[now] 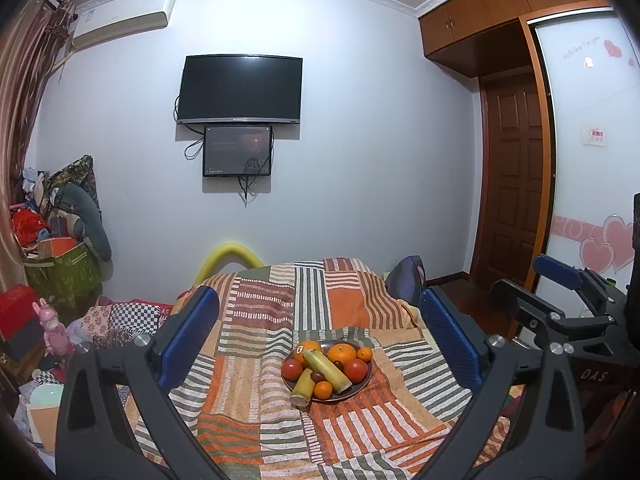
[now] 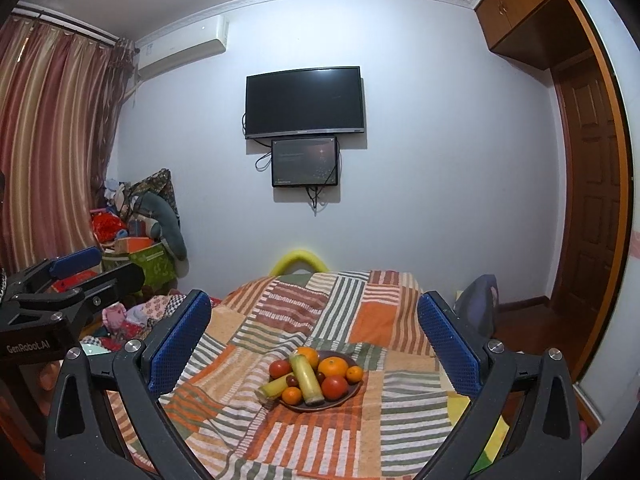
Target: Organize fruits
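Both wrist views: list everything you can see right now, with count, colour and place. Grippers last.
plate: 1, dark brown, on the bedspread, holding all the fruit
sugarcane pieces: 2, yellow-green, lying across the plate, one end overhanging the near rim
oranges: 2 large at the plate's far side; 2 small, one far right, one near edge
tomatoes: 2, red, left and right on the plate
small dark fruit: at least 1, dark red, plate centre
bedspread: 1, orange, green and white striped patchwork
television: 1, black, on the wall
small screen: 1, below it
left gripper: open, blue pads
right gripper: open, blue pads
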A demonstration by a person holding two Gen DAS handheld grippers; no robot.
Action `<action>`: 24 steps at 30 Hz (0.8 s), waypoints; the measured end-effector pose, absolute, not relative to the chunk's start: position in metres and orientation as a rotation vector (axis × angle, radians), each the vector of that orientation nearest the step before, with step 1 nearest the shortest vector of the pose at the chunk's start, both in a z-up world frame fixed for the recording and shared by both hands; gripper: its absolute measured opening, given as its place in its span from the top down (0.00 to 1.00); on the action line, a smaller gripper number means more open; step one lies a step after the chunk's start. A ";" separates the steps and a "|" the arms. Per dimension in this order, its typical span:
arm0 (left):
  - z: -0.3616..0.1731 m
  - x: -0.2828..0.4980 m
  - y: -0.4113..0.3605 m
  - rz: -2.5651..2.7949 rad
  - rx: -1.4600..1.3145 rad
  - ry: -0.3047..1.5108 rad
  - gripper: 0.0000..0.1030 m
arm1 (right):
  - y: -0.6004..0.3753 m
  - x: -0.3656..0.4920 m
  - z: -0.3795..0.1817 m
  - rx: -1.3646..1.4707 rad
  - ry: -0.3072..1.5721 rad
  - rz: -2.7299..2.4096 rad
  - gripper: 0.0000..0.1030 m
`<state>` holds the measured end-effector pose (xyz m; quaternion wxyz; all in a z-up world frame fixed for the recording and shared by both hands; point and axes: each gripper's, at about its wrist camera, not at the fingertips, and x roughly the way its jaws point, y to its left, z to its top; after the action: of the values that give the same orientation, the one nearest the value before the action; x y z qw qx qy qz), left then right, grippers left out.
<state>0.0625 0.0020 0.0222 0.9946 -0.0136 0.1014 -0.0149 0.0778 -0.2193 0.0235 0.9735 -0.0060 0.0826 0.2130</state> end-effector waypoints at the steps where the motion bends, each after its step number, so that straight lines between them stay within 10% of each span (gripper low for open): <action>1: 0.021 0.063 0.002 -0.030 -0.027 0.205 0.01 | -0.219 0.078 0.024 -0.013 0.167 0.426 0.00; 24: 0.018 0.066 0.000 -0.039 -0.026 0.222 0.00 | -0.218 0.076 0.026 -0.021 0.172 0.420 0.00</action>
<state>0.0656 -0.0003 0.0181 0.9936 -0.0131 0.1106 -0.0194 0.0756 -0.2181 0.0264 0.9743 -0.0105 0.0852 0.2083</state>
